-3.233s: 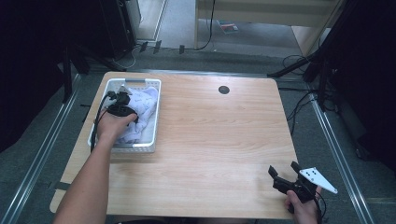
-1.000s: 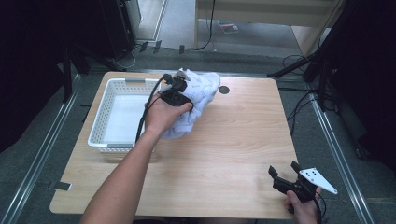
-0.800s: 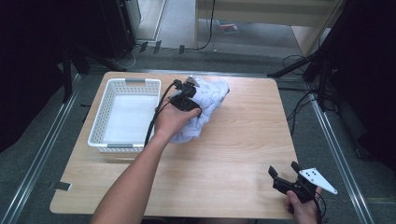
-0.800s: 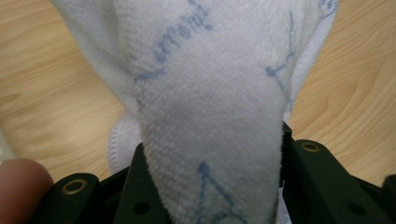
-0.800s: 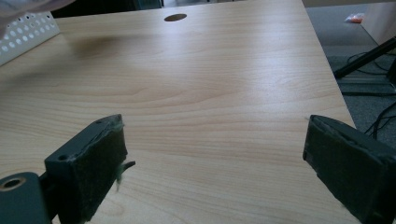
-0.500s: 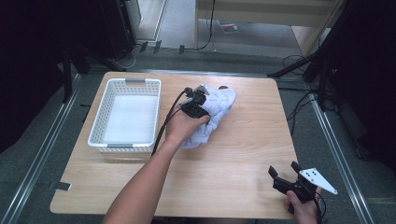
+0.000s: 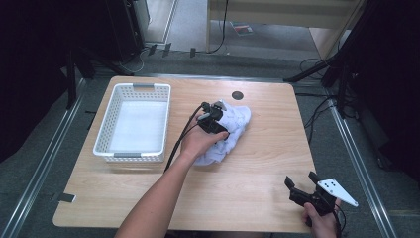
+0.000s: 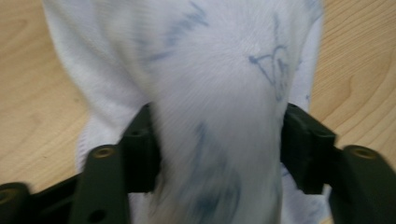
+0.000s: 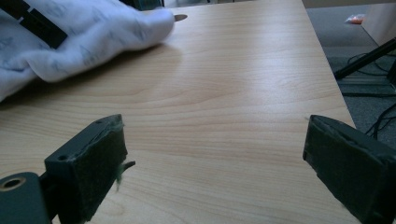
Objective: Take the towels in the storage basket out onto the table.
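Your left tongs are clamped on a bunched white cloth with faint blue markings, lying mid-bench just right of the white basket. Your right tongs sit with jaws apart at the bench's near right corner, with bare wood between.

Soft white knit cloth lies on the smooth, faintly glossy wood table beside a perforated white plastic basket.

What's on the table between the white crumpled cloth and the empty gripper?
Nothing: just bare wooden table lies between the white crumpled cloth and the open right gripper, seen best in the right gripper view.
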`<state>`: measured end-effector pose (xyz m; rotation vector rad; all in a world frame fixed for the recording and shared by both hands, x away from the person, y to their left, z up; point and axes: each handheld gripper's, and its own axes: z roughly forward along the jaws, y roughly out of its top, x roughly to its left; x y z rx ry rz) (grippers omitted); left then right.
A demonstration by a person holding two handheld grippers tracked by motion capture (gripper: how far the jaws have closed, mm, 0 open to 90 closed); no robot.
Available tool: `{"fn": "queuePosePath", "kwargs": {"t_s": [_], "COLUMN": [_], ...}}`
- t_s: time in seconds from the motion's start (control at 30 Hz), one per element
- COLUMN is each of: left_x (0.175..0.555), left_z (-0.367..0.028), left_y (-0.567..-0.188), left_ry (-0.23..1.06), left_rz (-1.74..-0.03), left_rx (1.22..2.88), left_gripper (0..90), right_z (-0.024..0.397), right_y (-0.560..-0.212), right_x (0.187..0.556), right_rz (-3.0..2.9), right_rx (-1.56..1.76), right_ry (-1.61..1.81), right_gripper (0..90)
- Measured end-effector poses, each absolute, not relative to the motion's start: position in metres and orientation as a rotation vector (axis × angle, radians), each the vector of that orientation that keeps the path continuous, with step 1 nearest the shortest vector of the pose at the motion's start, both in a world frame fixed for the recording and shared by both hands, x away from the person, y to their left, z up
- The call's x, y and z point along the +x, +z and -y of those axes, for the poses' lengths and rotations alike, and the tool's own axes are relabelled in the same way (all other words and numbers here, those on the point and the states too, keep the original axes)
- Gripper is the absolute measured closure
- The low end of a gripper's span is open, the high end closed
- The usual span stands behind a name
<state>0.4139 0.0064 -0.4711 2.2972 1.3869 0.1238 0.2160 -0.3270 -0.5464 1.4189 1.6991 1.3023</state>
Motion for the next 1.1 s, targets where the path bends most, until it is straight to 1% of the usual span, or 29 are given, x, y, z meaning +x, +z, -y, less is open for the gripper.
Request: {"fn": "queuePosePath", "kwargs": {"t_s": [0.1,0.13,0.33,0.4,0.5,0.6,0.73,0.8,1.0,1.1], "left_x": [0.412,0.412,0.405,0.404,0.401,0.397,0.392,0.39,0.377,0.369], "left_z": [-0.008,-0.009,-0.021,-0.03,-0.047,-0.064,-0.089,-0.103,-0.142,-0.159], "left_y": [-0.464,-0.462,-0.447,-0.442,-0.437,-0.433,-0.429,-0.428,-0.421,-0.419], "left_ry": [0.117,0.116,0.158,0.198,0.222,0.264,0.279,0.315,0.323,0.371], "left_rz": [-1.399,-1.398,-1.402,-1.428,-1.465,-1.488,-1.516,-1.561,-1.575,-1.601], "left_rx": [2.267,2.262,2.239,2.239,2.202,2.173,2.122,2.118,2.038,2.017], "left_gripper": [18.0,14.4,7.4,1.9,0.0,0.0,0.0,0.0,0.0,0.0], "right_z": [0.327,0.327,0.327,0.327,0.327,0.327,0.327,0.327,0.327,0.327], "right_y": [-0.546,-0.546,-0.546,-0.546,-0.546,-0.546,-0.546,-0.546,-0.546,-0.546], "right_x": [0.216,0.216,0.216,0.216,0.216,0.216,0.216,0.216,0.216,0.216], "right_rz": [-1.698,-1.698,-1.698,-1.699,-1.699,-1.699,-1.698,-1.698,-1.697,-1.698], "right_rx": [1.419,1.419,1.419,1.42,1.419,1.418,1.42,1.422,1.417,1.419], "right_ry": [1.303,1.303,1.302,1.301,1.299,1.298,1.297,1.297,1.295,1.294], "right_gripper": [6.2,6.2,6.2,6.2,6.2,6.2,6.2,6.2,6.2,6.2]}}
